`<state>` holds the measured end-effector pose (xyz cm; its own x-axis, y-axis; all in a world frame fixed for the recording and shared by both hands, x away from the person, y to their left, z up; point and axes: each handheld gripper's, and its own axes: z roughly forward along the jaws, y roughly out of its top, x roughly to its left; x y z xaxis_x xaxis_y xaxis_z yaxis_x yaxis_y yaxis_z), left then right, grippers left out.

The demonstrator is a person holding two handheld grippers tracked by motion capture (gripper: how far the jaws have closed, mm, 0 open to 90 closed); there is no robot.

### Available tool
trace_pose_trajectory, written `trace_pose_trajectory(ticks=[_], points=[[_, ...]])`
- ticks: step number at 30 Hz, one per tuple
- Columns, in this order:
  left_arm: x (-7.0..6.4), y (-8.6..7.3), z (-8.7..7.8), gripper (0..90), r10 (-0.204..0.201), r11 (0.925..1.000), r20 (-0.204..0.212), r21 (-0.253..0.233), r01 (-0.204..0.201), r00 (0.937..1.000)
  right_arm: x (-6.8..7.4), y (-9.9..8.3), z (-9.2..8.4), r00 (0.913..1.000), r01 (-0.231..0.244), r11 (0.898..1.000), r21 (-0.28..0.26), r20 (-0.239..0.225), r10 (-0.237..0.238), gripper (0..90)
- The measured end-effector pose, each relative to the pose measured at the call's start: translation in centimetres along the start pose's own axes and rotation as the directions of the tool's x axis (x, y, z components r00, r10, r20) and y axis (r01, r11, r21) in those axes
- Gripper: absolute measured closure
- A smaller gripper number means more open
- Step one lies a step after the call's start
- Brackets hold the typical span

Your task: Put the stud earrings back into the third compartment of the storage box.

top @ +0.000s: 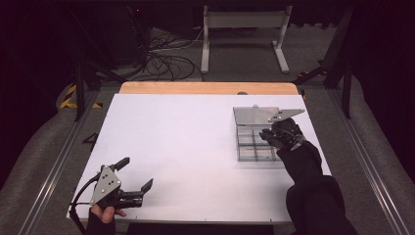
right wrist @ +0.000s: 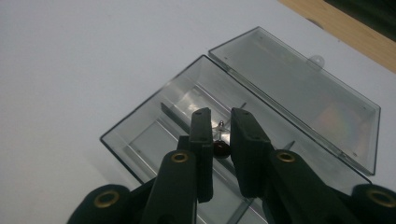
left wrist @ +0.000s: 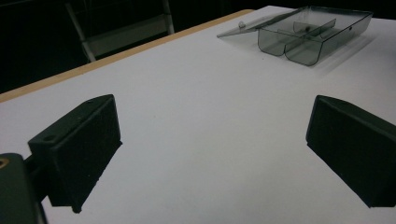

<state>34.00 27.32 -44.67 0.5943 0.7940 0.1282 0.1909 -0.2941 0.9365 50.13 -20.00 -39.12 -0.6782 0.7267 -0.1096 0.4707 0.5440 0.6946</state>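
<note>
Nearest me, at the table's front left, my left gripper (top: 135,175) rests with its jaws spread wide and nothing between them, only bare white table (top: 186,147) under it. From there the clear compartment box (left wrist: 308,35) lies well off to the far right, its lid (left wrist: 261,23) swung open flat on the table behind it.

Moving right, my right gripper (right wrist: 219,140) hangs directly over the box (right wrist: 196,135), jaws drawn nearly together on a small dark red object (right wrist: 220,148) with a thin metal bit above it; I cannot tell just what it is. It sits just over one of the inner compartments, near a divider. The box's long axis runs toward and away from me, lid hinged at the far end. I judge the right hand alone is placed for the drop.
</note>
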Motion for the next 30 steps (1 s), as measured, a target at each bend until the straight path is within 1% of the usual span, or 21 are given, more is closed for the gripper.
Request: trace_pose_trajectory(ticks=[5,6,8,12,17,24,29,30], points=[[0.0,0.0,0.0,3.5,-0.002,1.0,0.0,0.0,0.002,1.0,-1.5,-0.7,0.3,0.9988,-0.044,0.999,0.017,0.025,0.043,79.7],[0.0,0.0,0.0,3.5,0.006,1.0,-0.003,0.0,-0.006,1.0,-1.8,-0.9,0.3,0.9982,-0.054,0.998,0.022,0.028,0.053,79.7],[0.1,0.0,0.1,3.5,0.007,1.0,-0.003,0.002,-0.007,1.0,-2.3,-1.2,0.5,0.9967,-0.074,0.997,0.029,0.035,0.073,79.7],[0.1,0.0,0.1,3.5,0.003,1.0,-0.004,0.001,-0.003,1.0,-3.5,-1.8,0.9,0.993,-0.107,0.993,0.054,0.056,0.104,79.7],[0.0,0.0,0.1,3.5,0.003,1.0,-0.003,0.002,-0.003,1.0,-4.8,-2.5,1.6,0.9867,-0.15,0.985,0.082,0.075,0.144,79.7],[0.0,0.0,0.1,3.5,-0.001,1.0,-0.001,0.004,0.001,1.0,-6.2,-3.3,2.4,0.9787,-0.189,0.975,0.114,0.104,0.177,79.6],[0.1,0.0,0.1,3.5,0.001,1.0,-0.004,0.002,-0.001,1.0,-6.7,-3.6,3.0,0.9753,-0.204,0.97,0.134,0.114,0.189,78.8],[0.1,0.0,0.1,3.5,0.002,1.0,-0.004,0.002,-0.002,1.0,-6.7,-3.7,3.0,0.9745,-0.205,0.969,0.135,0.121,0.189,76.4]])
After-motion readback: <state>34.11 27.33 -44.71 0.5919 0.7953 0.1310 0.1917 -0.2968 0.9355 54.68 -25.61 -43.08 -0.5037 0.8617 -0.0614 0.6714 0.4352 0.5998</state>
